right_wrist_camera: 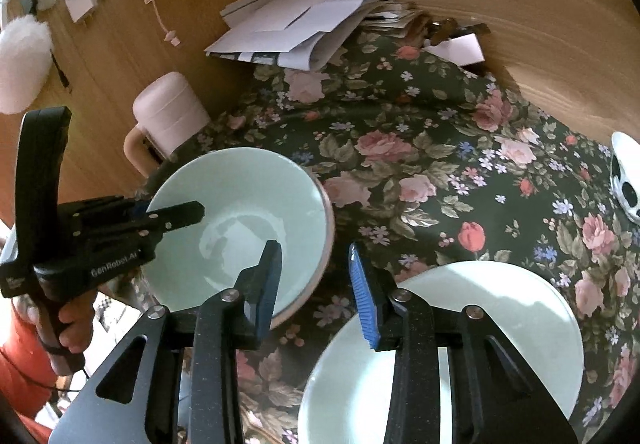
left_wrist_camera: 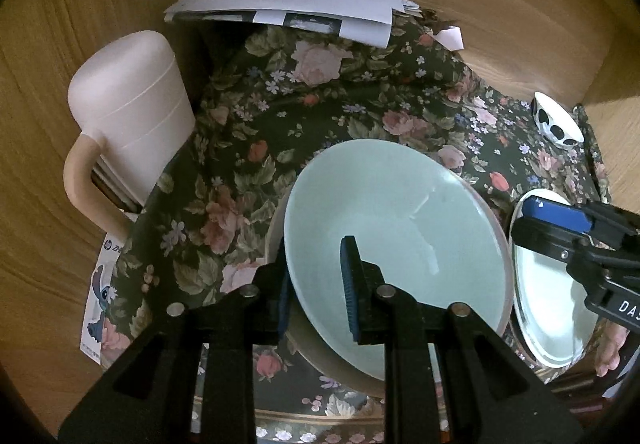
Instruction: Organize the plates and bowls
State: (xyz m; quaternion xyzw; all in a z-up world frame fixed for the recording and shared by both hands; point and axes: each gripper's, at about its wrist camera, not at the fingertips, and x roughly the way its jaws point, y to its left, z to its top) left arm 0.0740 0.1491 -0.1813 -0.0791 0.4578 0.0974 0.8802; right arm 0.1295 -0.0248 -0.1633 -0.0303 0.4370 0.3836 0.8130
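A pale green bowl (left_wrist_camera: 396, 240) is held by its rim in the left gripper (left_wrist_camera: 316, 284). One blue pad (left_wrist_camera: 351, 284) is seen inside the bowl and the other pad is pressed on the outside, so the rim is pinched tight. The bowl is tipped up a little on the flowered cloth (left_wrist_camera: 280, 132).

Just to the right of the bowl, a pale plate (right_wrist_camera: 500, 324) is laid flat on the cloth. The right gripper (right_wrist_camera: 316, 284) is held over the near edge of the plate, in the gap between bowl and plate. Its jaws are parted a little and nothing is seen between them; only cloth is seen in the gap.

At the far right edge of the cloth, a small white bowl with black spots (left_wrist_camera: 556, 122) is seen, well apart from the plate.

Beside the cloth on the left, a pink jug (left_wrist_camera: 128, 112) with a handle is stood up. Behind the cloth, against the wooden wall, a heap of white papers (left_wrist_camera: 288, 0) is piled.

In the right wrist view, the left gripper's handle is held by a hand (right_wrist_camera: 72, 324) next to an orange sleeve (right_wrist_camera: 24, 360).
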